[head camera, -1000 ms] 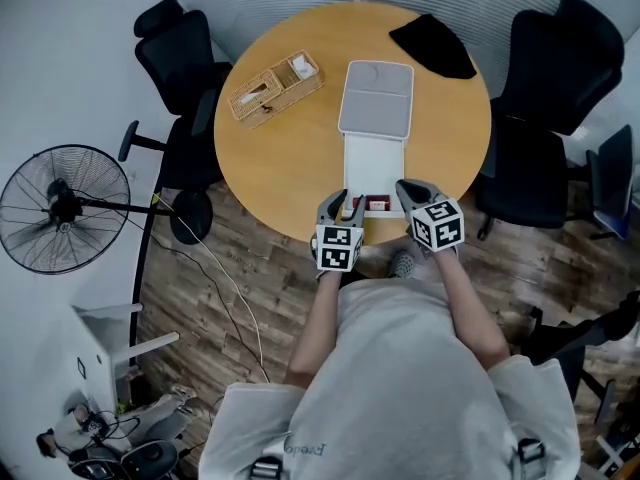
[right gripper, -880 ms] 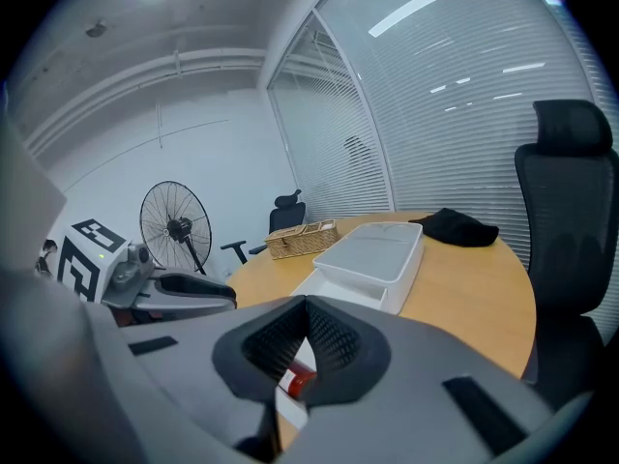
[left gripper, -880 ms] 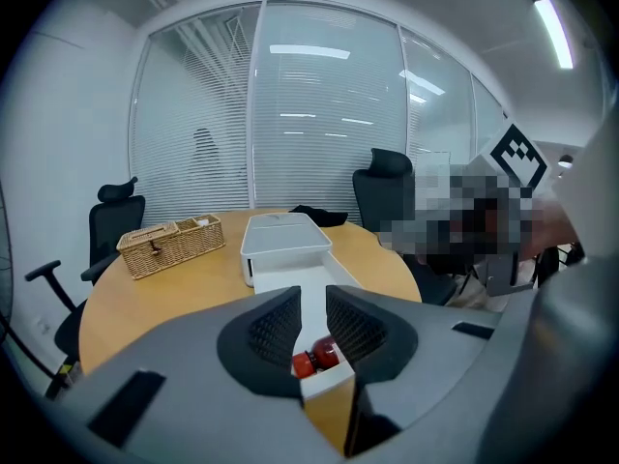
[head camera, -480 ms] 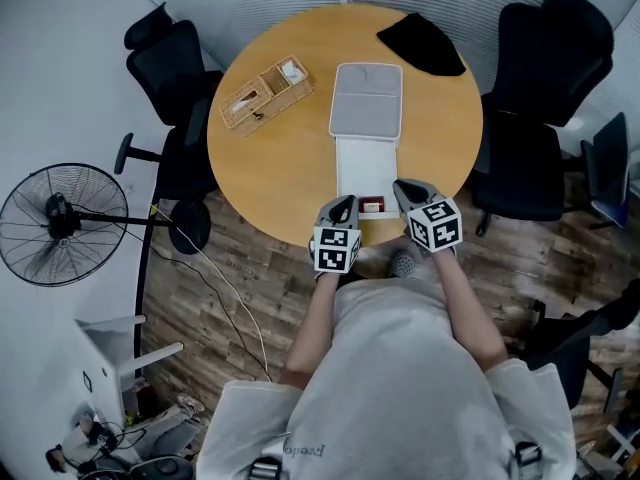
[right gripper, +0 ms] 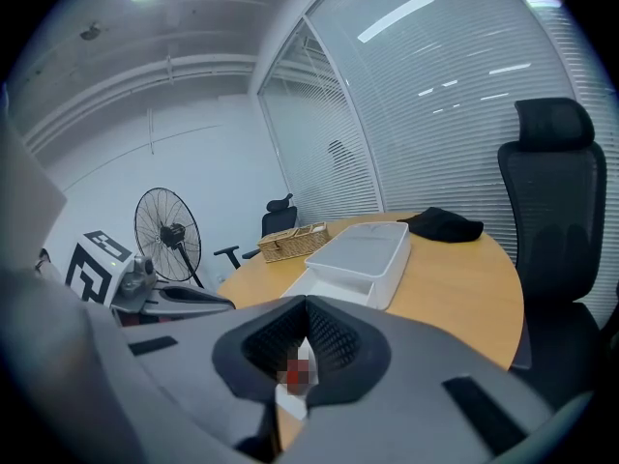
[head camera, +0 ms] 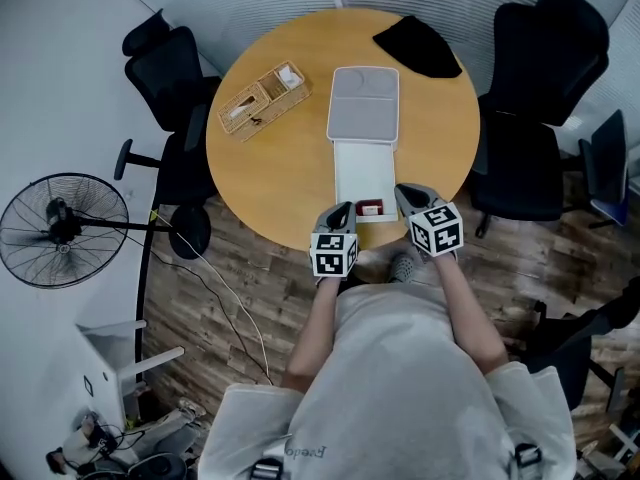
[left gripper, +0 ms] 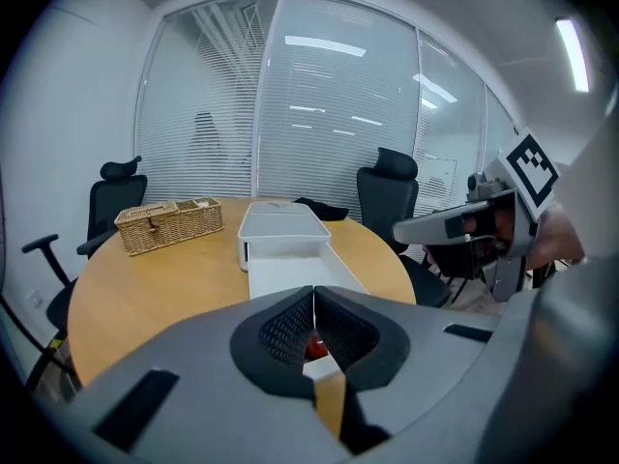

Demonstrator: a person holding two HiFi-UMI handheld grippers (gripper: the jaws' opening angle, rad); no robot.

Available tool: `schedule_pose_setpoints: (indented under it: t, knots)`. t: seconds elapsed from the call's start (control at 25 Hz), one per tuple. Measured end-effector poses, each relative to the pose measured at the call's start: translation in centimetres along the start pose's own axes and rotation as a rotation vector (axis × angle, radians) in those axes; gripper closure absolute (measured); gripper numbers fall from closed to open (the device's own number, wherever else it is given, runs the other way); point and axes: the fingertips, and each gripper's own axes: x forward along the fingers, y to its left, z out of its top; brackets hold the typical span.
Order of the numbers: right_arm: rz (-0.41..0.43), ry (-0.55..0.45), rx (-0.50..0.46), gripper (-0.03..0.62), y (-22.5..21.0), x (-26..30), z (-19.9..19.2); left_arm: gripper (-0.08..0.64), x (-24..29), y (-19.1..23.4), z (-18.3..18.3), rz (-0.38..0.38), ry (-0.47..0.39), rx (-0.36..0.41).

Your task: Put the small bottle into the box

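Left tool (left gripper: 312, 294) closed (bottle (left gripper: 313, 346) seemingly half-hidden).

Bottle (head camera: 371, 208) is just a tiny red speck from above. Up close the left gripper (left gripper: 314, 289) and right gripper (right gripper: 305, 296) cover most of it; right view's bit is blurred.

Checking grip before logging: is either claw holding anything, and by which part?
Nothing is held. The left claw and right claw are both shut and empty; the small bottle lies in the open box.
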Motion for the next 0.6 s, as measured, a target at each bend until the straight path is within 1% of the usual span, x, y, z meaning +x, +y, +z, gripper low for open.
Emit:
schedule_pose_setpoints:
  t: [0.36,0.6]
  knots:
    - [0.024,0.000,-0.008,0.574,0.6,0.4,0.2,0.531,-0.6,0.2,-0.7,0.013,0.004,-0.036]
    - [0.040,0.004,-0.015,0.574,1.3,0.6,0.1,0.531,-0.8,0.3,-1.1,0.010,0.014,-0.043]
